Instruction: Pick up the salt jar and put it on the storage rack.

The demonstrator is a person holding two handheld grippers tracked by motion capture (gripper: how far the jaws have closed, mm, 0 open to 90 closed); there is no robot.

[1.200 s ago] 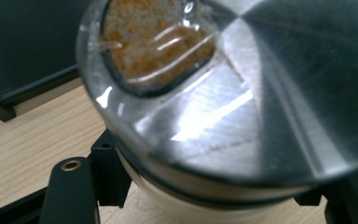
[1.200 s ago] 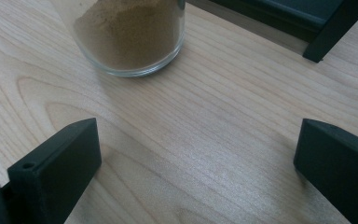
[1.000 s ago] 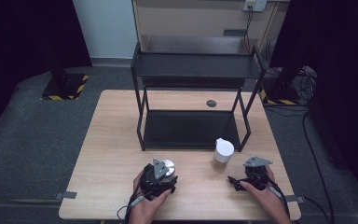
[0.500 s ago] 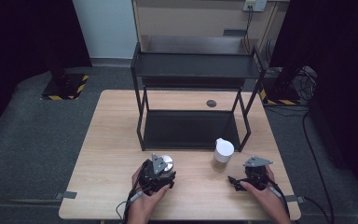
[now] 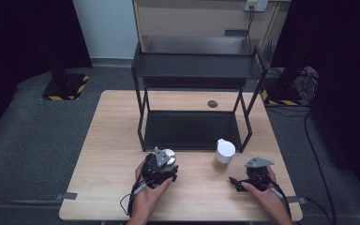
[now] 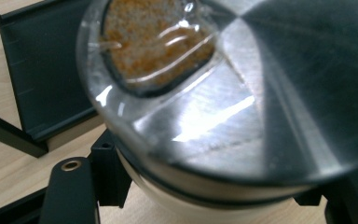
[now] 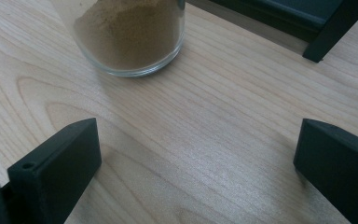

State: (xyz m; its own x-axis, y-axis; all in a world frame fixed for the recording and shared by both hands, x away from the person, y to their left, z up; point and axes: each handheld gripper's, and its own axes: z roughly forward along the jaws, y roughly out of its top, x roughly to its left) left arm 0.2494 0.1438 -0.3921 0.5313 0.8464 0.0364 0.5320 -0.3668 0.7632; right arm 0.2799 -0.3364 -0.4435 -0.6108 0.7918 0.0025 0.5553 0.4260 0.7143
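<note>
Barely anything's shifted since a second ago: both hands sit low at the near edge of the counter [image 5: 112, 140], in front of the black shelf rack [image 5: 194, 75]. Left hand-held gripper [image 5: 160, 169] points toward the rack, clamped on a jar with a shiny metal lid [image 6: 242, 93], orange-ish grains visible through its clear window. Right hand-held gripper [image 5: 251, 177] rests level, jaws wide apart, aimed at the white-lidded jar of brown powder [image 5: 224, 155] standing just beside the rack's front leg.
</note>
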